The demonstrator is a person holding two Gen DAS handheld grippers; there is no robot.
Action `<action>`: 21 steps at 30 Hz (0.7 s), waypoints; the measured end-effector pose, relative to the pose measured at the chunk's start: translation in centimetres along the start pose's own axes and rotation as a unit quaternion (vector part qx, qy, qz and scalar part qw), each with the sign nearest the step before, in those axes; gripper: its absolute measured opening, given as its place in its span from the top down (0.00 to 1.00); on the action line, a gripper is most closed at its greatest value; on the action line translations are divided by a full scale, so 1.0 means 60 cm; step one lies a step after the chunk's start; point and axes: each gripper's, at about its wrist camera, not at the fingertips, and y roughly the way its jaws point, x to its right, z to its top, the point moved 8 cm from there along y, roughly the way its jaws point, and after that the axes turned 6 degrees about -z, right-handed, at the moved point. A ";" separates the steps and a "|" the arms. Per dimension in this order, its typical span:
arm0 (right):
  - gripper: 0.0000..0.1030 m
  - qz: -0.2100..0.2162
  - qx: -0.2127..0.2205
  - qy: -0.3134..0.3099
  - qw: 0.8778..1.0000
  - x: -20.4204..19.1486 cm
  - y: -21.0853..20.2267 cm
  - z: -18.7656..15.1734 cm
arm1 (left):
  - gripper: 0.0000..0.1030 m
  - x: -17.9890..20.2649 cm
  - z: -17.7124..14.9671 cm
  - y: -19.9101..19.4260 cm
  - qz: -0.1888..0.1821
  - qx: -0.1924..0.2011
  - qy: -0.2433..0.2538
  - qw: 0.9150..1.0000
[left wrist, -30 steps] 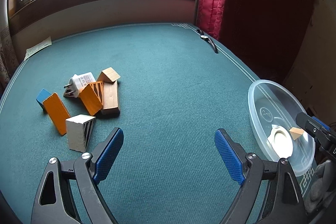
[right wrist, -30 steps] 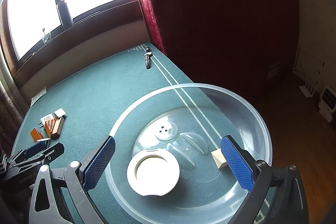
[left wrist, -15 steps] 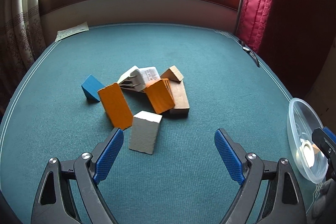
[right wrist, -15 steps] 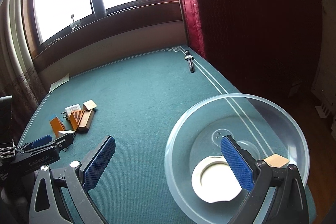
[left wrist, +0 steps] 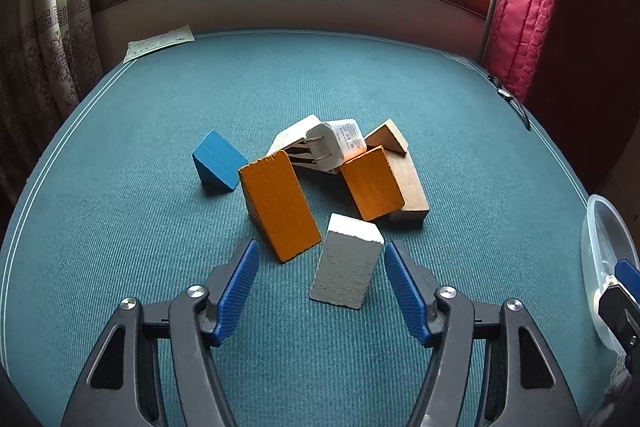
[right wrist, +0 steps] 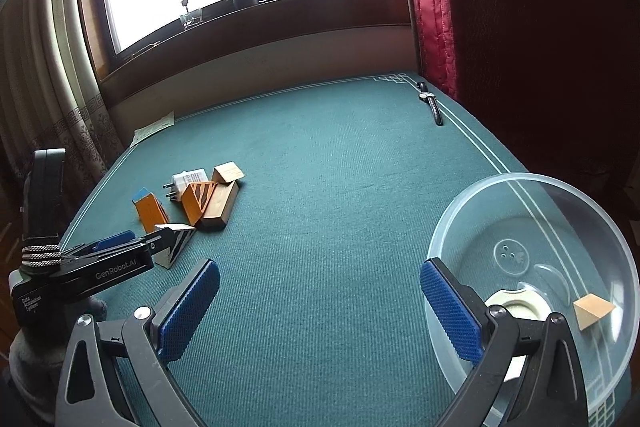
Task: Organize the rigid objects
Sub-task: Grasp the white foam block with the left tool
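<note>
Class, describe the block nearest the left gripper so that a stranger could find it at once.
Start at the green table and find the heap of blocks in its middle. At the heap's near edge, just ahead of the open left gripper, stands the white wedge block. It alone is white, with black stripes on its side.

The left gripper (left wrist: 318, 277) hangs low with its jaws spread wide (blue pads facing inward), while the right gripper (right wrist: 320, 311) likewise gapes, holding nothing.
</note>
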 end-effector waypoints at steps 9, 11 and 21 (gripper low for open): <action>0.01 0.008 -0.014 -0.005 1.000 -0.010 0.014 -0.010 | 0.46 0.021 0.006 0.023 0.007 -0.006 0.028 1.000; 0.01 0.009 -0.016 -0.006 1.000 -0.011 0.017 -0.012 | 0.51 0.020 0.008 0.025 0.011 -0.005 0.030 0.999; 0.01 0.013 -0.026 -0.011 1.000 -0.024 0.026 -0.018 | 0.68 0.014 0.003 0.012 -0.005 0.000 0.022 1.000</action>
